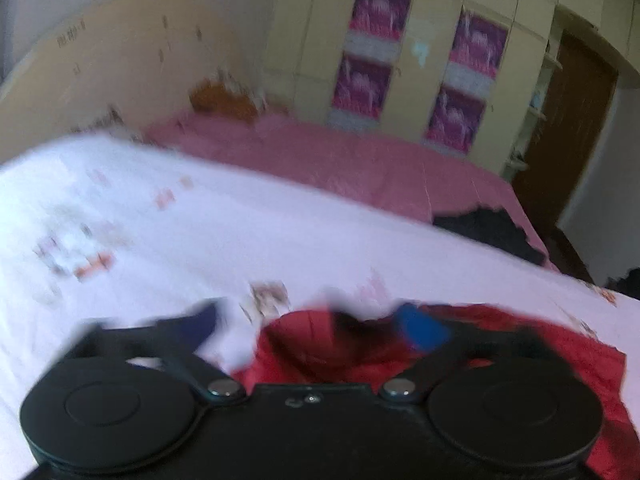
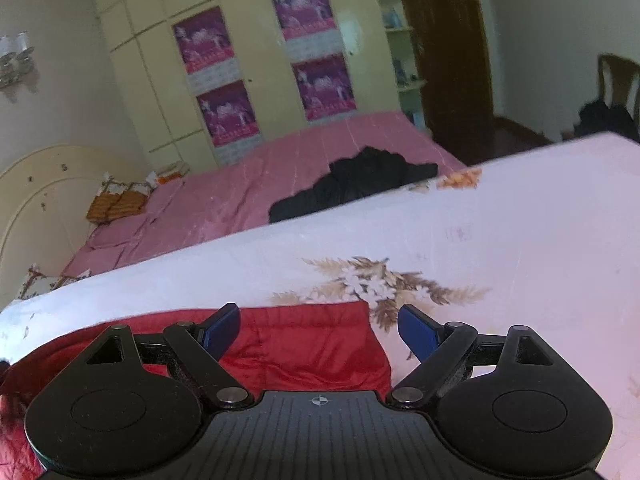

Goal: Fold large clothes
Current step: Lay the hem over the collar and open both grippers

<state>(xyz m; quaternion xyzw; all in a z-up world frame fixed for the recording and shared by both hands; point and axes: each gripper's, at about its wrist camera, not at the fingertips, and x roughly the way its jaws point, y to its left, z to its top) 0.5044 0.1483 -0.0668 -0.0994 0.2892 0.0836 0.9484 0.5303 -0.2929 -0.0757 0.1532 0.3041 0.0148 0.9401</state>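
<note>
A red quilted garment lies on a white floral sheet. In the blurred left wrist view my left gripper is open, its blue pads spread wide above the garment's left end. In the right wrist view the same red garment lies flat with its right edge between the fingers. My right gripper is open just above that edge, the left pad over the red cloth, the right pad over the sheet. Neither gripper holds anything.
Beyond the white sheet is a bed with a pink cover and a black garment on it. A cream wardrobe with purple posters, a brown door and a chair stand behind.
</note>
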